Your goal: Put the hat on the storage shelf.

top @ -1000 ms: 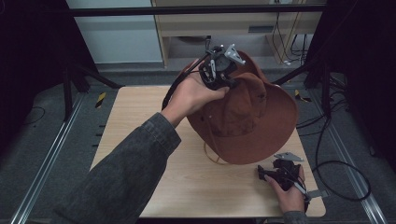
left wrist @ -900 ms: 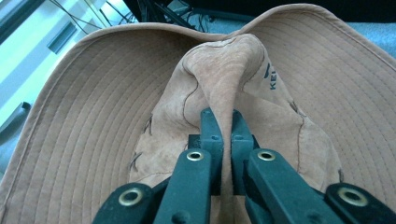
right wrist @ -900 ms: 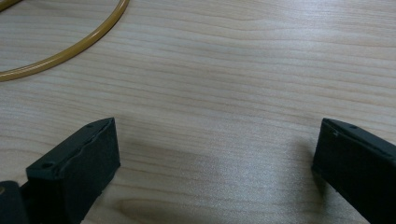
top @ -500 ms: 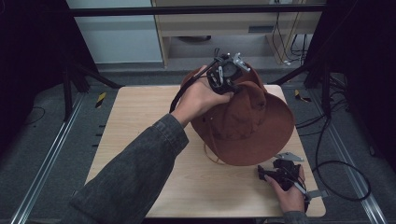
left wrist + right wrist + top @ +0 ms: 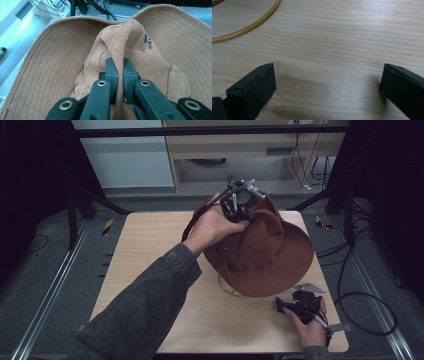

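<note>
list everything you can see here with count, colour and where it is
hat: 1, brown, wide brim, far right part of the table, crown pinched into a fold
cord: 1, yellow-tan, on the table by the hat's near edge
table: 1, light wood, centre
shelf unit: 1, pale wood, behind the table
cables: several, black, floor at right
left gripper: 1, black, shut on the hat's crown fold
right gripper: 1, black, open, low over the table's near right corner
sleeve: 1, dark grey, left forearm
</note>
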A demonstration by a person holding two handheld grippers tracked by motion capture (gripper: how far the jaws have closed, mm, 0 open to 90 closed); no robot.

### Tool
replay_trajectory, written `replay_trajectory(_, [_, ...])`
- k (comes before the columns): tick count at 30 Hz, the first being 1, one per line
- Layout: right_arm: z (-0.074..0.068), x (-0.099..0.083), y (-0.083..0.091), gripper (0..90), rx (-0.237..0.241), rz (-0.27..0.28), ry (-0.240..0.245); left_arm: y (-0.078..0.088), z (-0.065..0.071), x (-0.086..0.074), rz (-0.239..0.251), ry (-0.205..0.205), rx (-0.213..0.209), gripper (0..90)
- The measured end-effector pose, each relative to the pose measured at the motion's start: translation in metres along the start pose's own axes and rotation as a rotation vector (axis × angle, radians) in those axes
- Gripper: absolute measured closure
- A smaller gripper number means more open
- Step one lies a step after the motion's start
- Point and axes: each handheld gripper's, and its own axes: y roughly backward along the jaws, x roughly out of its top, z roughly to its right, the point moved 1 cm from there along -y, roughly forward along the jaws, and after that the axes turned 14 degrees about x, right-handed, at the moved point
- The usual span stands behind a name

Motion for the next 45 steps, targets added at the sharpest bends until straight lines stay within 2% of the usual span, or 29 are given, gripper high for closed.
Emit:
replay_trajectory(8, [0.000,0.000,0.000,0.6,-0.001,0.000,-0.001,-0.001,-0.001,-0.003,0.000,0.011,0.008,79.3])
replay_trajectory(11, [0.000,0.000,0.000,0.6,0.000,0.000,0.000,0.001,-0.002,-0.003,0.007,0.021,0.023,69.1])
replay_trajectory(19, [0.000,0.000,0.000,0.6,0.000,0.000,0.000,0.005,-0.003,-0.005,0.032,0.037,0.046,56.2])
replay_trajectory(20, [0.000,0.000,0.000,0.6,0.000,0.000,0.000,0.007,-0.003,-0.005,0.036,0.039,0.048,53.7])
replay_trajectory(21, [0.000,0.000,0.000,0.6,0.001,0.000,0.000,0.009,-0.004,-0.005,0.047,0.053,0.058,46.6])
replay_trajectory(23, [0.000,0.000,0.000,0.6,0.000,0.000,0.001,0.010,-0.004,-0.005,0.056,0.056,0.060,38.1])
replay_trajectory(24, [0.000,0.000,0.000,0.6,0.000,0.000,0.001,0.012,-0.004,-0.005,0.064,0.060,0.062,38.1])
replay_trajectory(25, [0.000,0.000,0.000,0.6,0.001,0.000,0.001,0.015,-0.005,-0.006,0.077,0.063,0.062,30.1])
replay_trajectory(31, [0.000,0.000,0.000,0.6,0.001,0.000,0.001,0.028,-0.009,-0.012,0.079,0.090,0.042,14.2])
replay_trajectory(37, [0.000,0.000,0.000,0.6,0.000,0.000,0.001,0.042,-0.016,-0.023,0.093,0.120,0.040,8.6])
replay_trajectory(39, [0.000,0.000,0.000,0.6,0.000,0.000,0.001,0.051,-0.019,-0.031,0.100,0.124,0.051,8.1])
replay_trajectory(42, [0.000,0.000,0.000,0.6,0.001,0.000,0.001,0.057,-0.020,-0.036,0.102,0.121,0.056,7.1])
replay_trajectory(45, [0.000,0.000,0.000,0.6,0.001,0.000,0.002,0.067,-0.024,-0.046,0.112,0.144,0.069,6.7])
